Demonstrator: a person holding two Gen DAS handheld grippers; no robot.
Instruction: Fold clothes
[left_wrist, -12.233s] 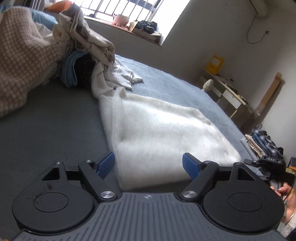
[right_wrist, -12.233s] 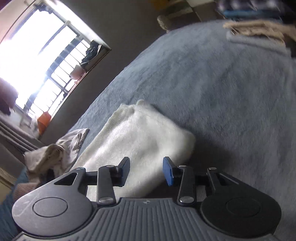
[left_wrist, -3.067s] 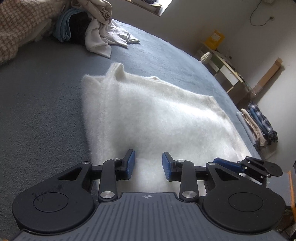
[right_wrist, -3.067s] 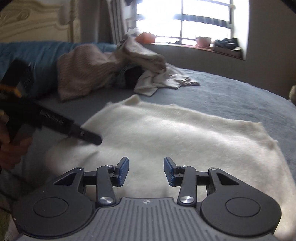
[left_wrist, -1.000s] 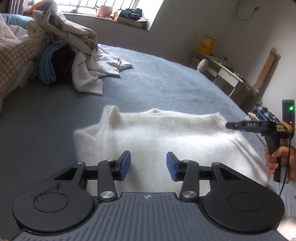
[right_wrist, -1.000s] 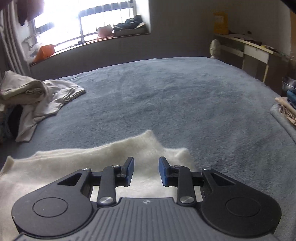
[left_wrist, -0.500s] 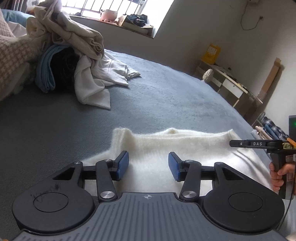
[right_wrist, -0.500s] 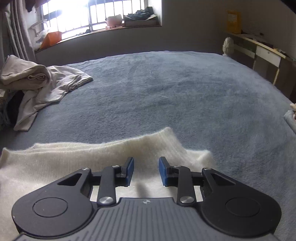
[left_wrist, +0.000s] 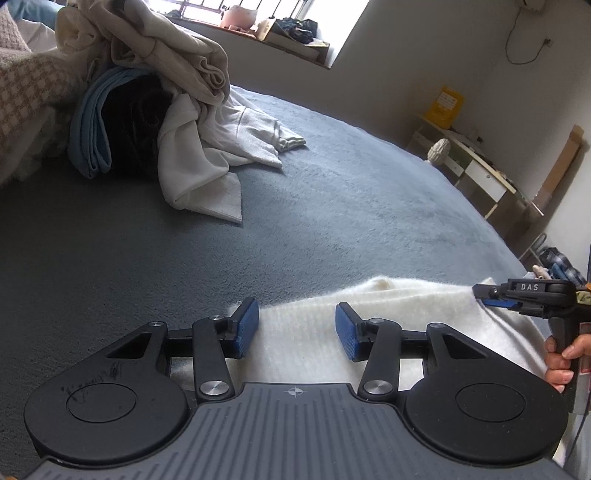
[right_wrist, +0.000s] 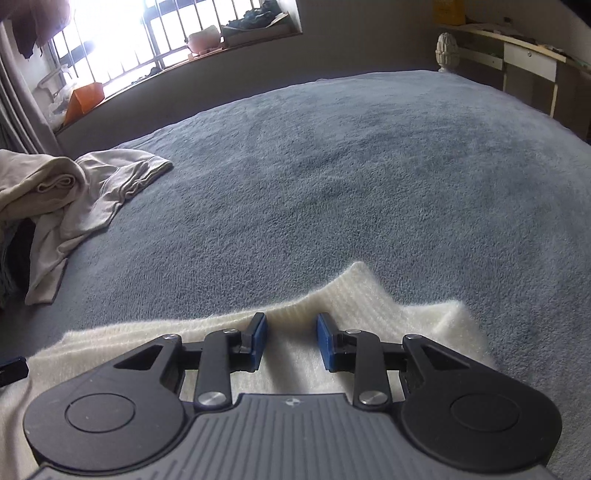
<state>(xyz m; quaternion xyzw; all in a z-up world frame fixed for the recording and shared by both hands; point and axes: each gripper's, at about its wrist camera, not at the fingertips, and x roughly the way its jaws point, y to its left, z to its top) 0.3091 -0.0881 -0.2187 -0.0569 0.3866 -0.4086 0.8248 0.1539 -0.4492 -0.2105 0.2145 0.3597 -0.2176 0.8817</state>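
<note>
Your left hand-held gripper (left_wrist: 295, 326) just widened, empty; right hand-held gripper (right_wrist: 290, 341) unclenched, empty; both lowered onto sweater (right_wrist: 354, 295) edge, fold pending.

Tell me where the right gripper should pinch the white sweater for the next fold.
Pinch the white sweater at its far edge, by the raised ribbed peak ahead of the right gripper. Come from above, open jaws straddling the edge: it lies flat on the grey bedspread, so only edges offer purchase.

A grey-blue bedspread (left_wrist: 332, 206) covers the bed. On the window ledge (right_wrist: 207, 48) sit a pink pot (left_wrist: 239, 14) and an orange bag (right_wrist: 84, 96), while a yellow box (left_wrist: 446, 102) stands on the side cabinet (left_wrist: 480, 173).
</note>
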